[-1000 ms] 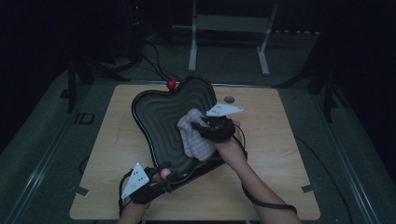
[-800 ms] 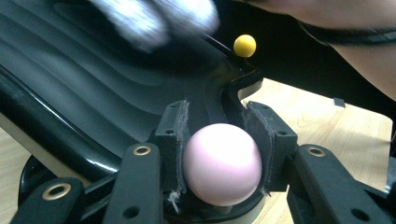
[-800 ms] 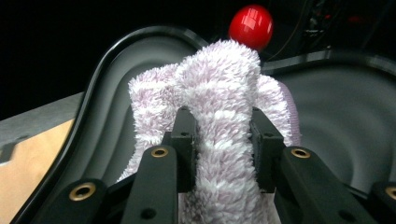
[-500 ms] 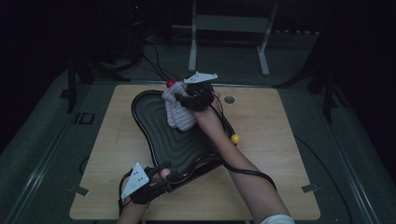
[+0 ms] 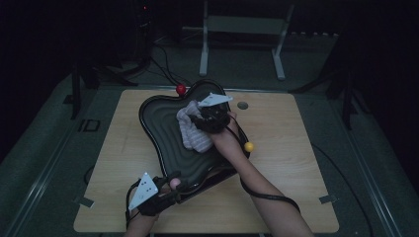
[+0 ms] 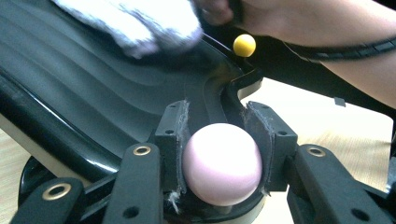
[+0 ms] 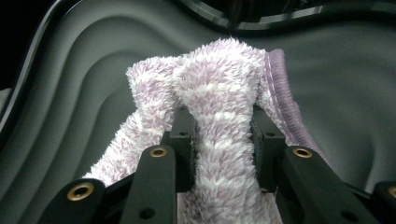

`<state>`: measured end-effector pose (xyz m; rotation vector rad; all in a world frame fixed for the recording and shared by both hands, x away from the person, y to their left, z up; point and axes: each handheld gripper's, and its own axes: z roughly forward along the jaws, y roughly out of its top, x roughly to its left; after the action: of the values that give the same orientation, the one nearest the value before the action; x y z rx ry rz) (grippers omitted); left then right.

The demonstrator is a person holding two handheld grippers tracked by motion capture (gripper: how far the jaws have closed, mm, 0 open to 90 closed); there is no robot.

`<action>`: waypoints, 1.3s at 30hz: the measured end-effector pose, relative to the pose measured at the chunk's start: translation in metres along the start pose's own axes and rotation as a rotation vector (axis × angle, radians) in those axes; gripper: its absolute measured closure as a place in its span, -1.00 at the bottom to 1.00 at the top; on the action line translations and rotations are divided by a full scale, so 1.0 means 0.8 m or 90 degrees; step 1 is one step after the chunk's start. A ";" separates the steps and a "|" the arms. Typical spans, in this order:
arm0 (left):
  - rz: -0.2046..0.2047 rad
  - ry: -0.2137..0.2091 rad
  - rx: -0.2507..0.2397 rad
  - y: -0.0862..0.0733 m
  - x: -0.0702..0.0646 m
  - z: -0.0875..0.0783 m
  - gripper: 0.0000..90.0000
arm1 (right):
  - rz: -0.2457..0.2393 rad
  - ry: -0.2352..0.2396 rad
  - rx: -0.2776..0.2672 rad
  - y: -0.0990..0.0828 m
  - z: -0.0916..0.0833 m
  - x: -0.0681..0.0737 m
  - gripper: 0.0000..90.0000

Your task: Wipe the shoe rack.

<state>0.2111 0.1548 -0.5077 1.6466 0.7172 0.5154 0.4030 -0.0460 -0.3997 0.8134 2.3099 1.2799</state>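
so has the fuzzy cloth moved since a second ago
Yes. The fuzzy cloth, pinched in the right gripper, has slid up the black tray toward the red knob at its far rim.

My right claw point(image 7: 219, 135) pinches a fluffy, fuzzy lilac-and-white cloth point(image 7: 219, 93). The tray point(image 5: 163, 133) looks like glossy black plastic with smooth ripples. My left claw point(image 6: 219, 154) grips a smooth matt pink ball point(image 6: 222, 163). The bench point(image 5: 286, 163) is pale wood.

A dim lab: wooden table point(image 5: 296, 163) on dark floor, metal frame point(image 5: 242, 29) and cables behind.
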 end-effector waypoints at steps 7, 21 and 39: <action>-0.001 0.001 0.000 0.000 0.000 0.000 0.33 | 0.006 0.018 -0.001 -0.031 -0.016 0.010 0.51; -0.002 0.002 0.001 0.000 0.000 0.000 0.33 | -0.009 0.034 0.010 -0.079 -0.046 0.028 0.51; -0.002 0.000 -0.001 0.000 0.000 0.000 0.33 | -0.023 0.052 0.040 -0.112 -0.071 0.041 0.50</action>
<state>0.2111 0.1546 -0.5078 1.6443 0.7194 0.5136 0.3186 -0.0986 -0.4484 0.7500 2.4289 1.2526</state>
